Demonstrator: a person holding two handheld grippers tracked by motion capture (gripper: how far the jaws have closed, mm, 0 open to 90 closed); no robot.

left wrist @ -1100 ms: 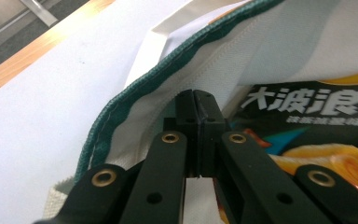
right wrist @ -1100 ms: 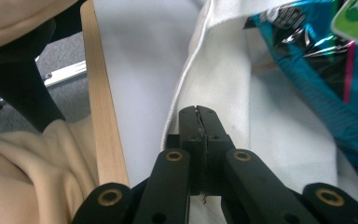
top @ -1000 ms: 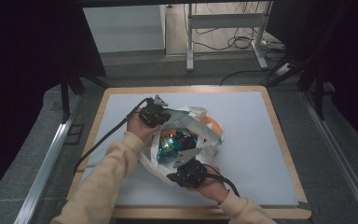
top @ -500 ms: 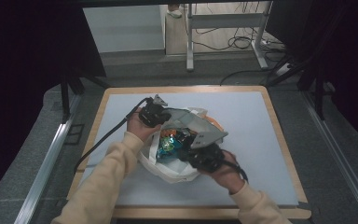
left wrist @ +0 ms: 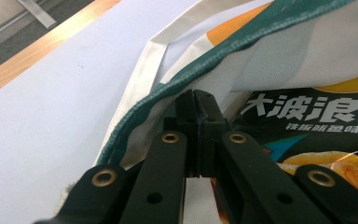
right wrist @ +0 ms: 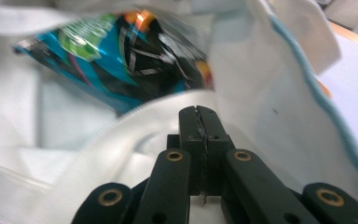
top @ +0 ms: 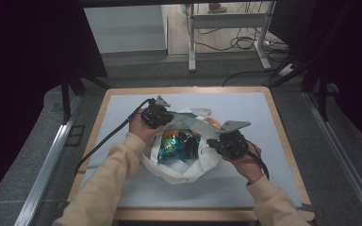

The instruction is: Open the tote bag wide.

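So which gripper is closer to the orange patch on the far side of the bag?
Right. The right gripper pinches the bag rim just in front of the orange patch; the left gripper clamps the opposite, teal-edged rim, farther off.

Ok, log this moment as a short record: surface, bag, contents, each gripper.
surface: pale blue mat on a wood-edged table
bag: white cloth bag with a teal-stitched rim, lying on the mat, mouth held open
contents: snack packets, one blue and black, one printed with chips
left gripper: jaws shut on the bag's rim at the far side of the mouth
right gripper: jaws shut on the bag's rim at the opposite side
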